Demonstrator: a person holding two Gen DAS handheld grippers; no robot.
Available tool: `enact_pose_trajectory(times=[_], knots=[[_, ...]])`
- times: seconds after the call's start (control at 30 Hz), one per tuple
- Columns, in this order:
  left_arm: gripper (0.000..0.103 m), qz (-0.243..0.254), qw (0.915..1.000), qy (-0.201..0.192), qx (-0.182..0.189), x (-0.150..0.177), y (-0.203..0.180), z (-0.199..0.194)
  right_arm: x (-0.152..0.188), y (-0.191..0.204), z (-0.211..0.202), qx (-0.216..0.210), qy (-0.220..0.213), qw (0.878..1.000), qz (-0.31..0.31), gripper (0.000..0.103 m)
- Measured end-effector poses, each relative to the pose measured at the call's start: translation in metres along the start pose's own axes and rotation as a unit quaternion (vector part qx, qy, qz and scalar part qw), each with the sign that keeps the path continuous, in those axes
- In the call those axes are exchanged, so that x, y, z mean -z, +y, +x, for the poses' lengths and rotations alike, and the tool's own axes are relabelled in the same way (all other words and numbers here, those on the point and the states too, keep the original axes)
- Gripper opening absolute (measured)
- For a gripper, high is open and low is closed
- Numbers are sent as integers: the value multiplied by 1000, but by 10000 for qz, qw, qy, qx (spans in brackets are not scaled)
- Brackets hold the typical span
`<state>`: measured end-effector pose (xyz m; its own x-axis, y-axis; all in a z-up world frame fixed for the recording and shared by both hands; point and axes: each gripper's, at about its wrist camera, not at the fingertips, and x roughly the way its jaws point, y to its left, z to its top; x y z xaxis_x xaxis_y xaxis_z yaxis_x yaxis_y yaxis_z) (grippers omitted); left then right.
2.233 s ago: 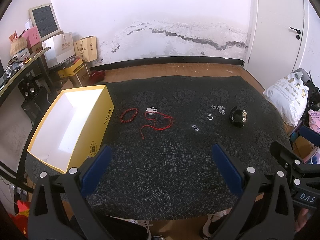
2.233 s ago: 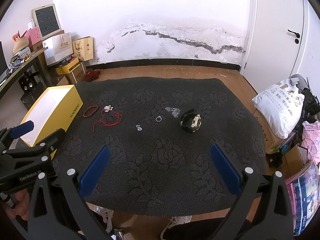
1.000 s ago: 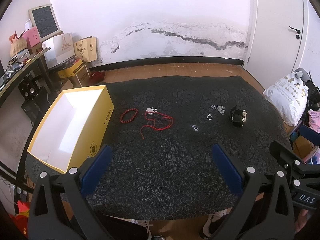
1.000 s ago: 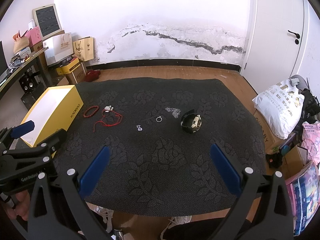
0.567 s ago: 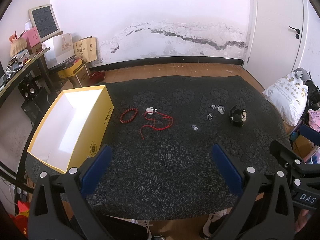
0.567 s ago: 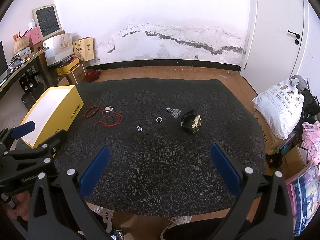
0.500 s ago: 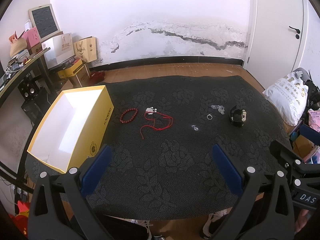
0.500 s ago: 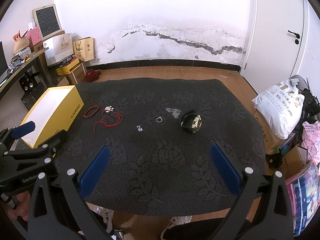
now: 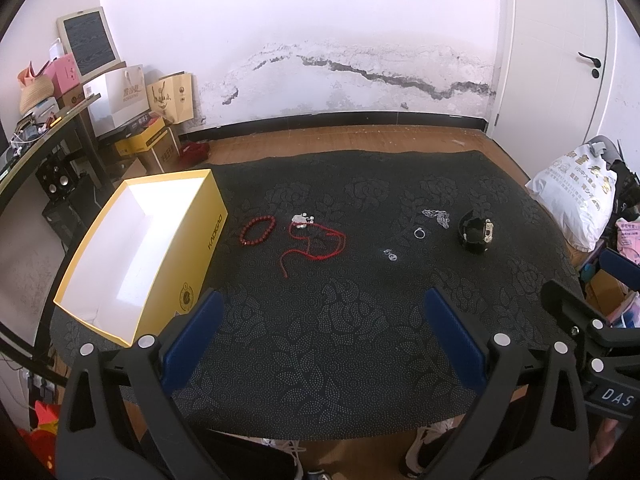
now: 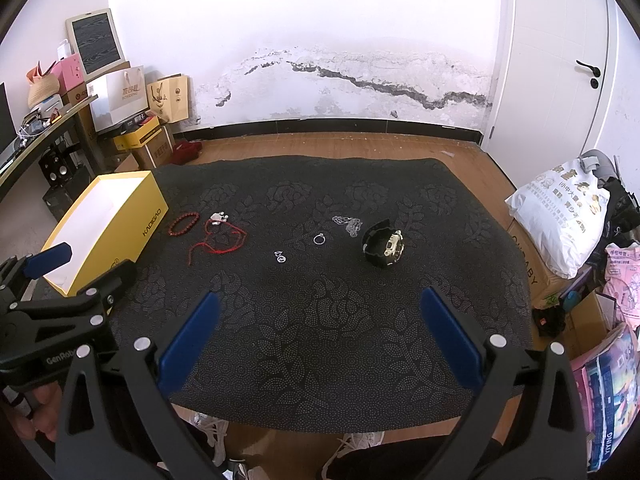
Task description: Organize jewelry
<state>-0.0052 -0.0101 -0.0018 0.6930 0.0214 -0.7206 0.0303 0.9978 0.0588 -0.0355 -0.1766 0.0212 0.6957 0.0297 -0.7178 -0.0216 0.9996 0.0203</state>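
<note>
Both the left hand-held gripper (image 9: pixel 318 328) and right hand-held gripper (image 10: pixel 316 326) are held wide, empty. The red cord necklace (image 9: pixel 316 240), at 12 o'clock, is judged light and limp, best pinched at its bunched strands.

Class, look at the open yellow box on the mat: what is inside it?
The yellow box shows only bare white walls and floor; no jewelry visible. Its near-right inner wall and the floor beneath it are hidden by the box's own side.

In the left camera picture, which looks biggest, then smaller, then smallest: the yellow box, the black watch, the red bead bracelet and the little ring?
1. yellow box
2. black watch and red bead bracelet: look about alike
3. ring
</note>
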Motion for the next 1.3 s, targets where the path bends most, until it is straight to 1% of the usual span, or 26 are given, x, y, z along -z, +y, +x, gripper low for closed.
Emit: enact_pose_trajectory(times=[0.3,0.5,0.6,0.7,0.77,0.9,0.97,1.13,1.23,1.3], knots=[[98,-33,9999,123,-3,3,3,12,2,-4,5,19,-50,10000,16,97],[98,-22,9999,98,-35,7,15,32,8,-9,17,-65,-235,9997,-53,97],[98,-91,9997,209,-5,10,24,52,10,-12,30,-51,-285,9995,-143,97],[98,-316,9985,351,262,11,35,78,10,-17,50,-29,-274,9994,-208,97],[98,-383,9978,419,351,10,39,98,9,-21,67,-62,-209,9996,-181,97],[98,-386,9974,472,391,11,36,133,8,-29,102,-109,-66,9998,-167,97],[98,-345,9969,564,431,10,34,155,9,-30,119,-107,-5,9998,-163,97],[98,-502,9951,707,465,2,38,201,1,-34,171,-191,144,9997,-71,97],[98,-389,9959,691,445,-8,31,222,-9,-36,191,-282,140,9995,-51,97],[98,-251,9965,683,417,-15,24,235,-21,-35,205,-327,114,9993,-120,97]])
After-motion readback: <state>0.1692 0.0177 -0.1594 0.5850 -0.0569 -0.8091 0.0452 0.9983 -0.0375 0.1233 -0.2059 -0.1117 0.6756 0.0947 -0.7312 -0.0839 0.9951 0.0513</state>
